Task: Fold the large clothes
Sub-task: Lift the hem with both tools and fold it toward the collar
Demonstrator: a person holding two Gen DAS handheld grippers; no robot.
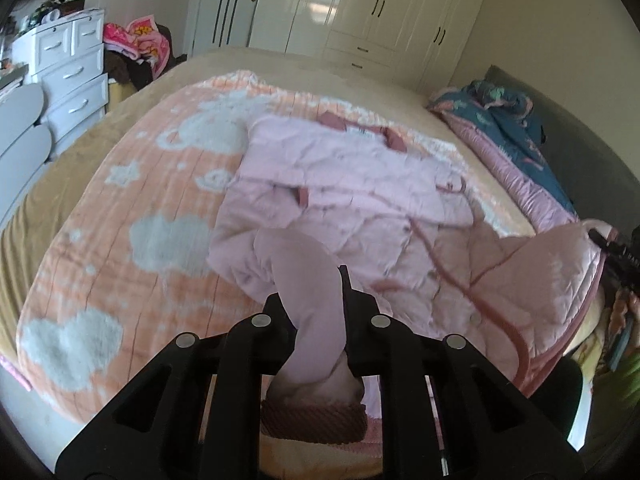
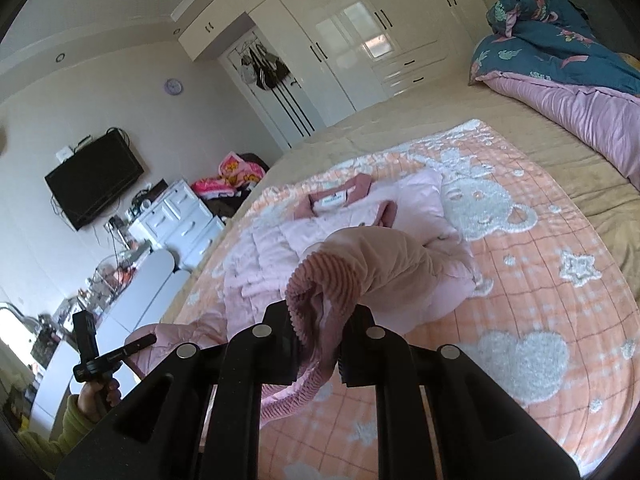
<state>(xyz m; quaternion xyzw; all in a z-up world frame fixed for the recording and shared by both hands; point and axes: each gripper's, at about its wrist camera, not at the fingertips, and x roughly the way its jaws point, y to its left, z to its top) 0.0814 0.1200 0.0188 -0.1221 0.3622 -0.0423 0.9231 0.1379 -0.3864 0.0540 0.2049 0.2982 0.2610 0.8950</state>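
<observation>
Clamping one pink jacket (image 1: pixel 340 184) sleeve each, left gripper (image 1: pixel 316 312) and right gripper (image 2: pixel 320 332).
</observation>
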